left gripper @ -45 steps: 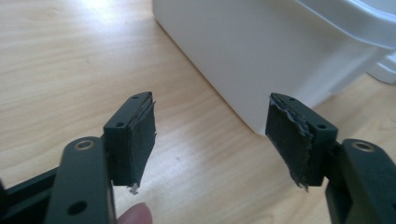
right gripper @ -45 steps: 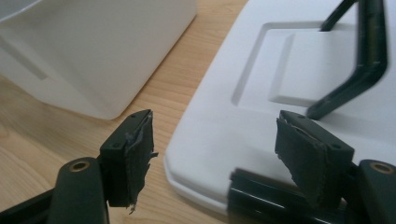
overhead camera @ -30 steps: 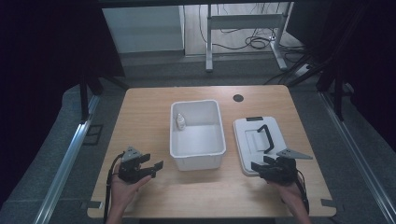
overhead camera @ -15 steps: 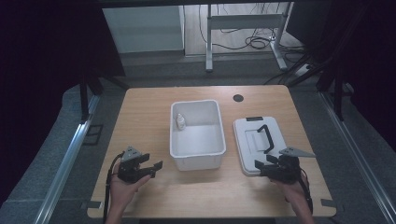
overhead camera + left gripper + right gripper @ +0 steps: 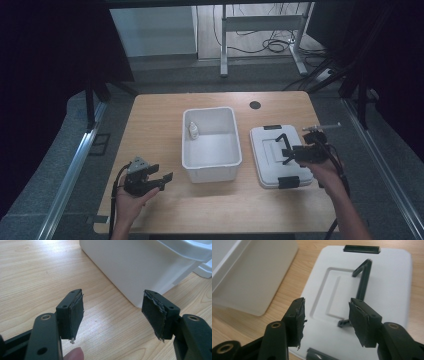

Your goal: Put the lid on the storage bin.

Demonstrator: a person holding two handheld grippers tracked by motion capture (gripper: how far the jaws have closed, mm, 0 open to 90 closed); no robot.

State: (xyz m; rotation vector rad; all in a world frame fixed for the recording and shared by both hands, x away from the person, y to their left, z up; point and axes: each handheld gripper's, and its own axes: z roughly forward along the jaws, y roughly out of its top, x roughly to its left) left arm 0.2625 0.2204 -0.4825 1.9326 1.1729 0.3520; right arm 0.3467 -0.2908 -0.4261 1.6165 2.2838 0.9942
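A white open box (image 5: 210,165) stands at the table's middle, with a small white bottle (image 5: 193,131) in its far left corner. To its right lies the white lid (image 5: 270,165) with a raised black handle (image 5: 283,141) and black clips. My right gripper (image 5: 287,153) hovers over the lid, open, its jaws on either side of the handle's near end (image 5: 344,322) and not touching it. My left gripper (image 5: 165,178) is open and empty, low over the wood just left of the box's near corner (image 5: 140,277).
A dark round hole (image 5: 255,105) sits in the table's far edge area. The wooden table (image 5: 150,125) has bare room to the left of the box and along the front. Metal rails run along both sides below the table.
My right gripper has moved forward and left, from beside the lid's near right corner to above the lid at its handle. The left gripper has stayed put.
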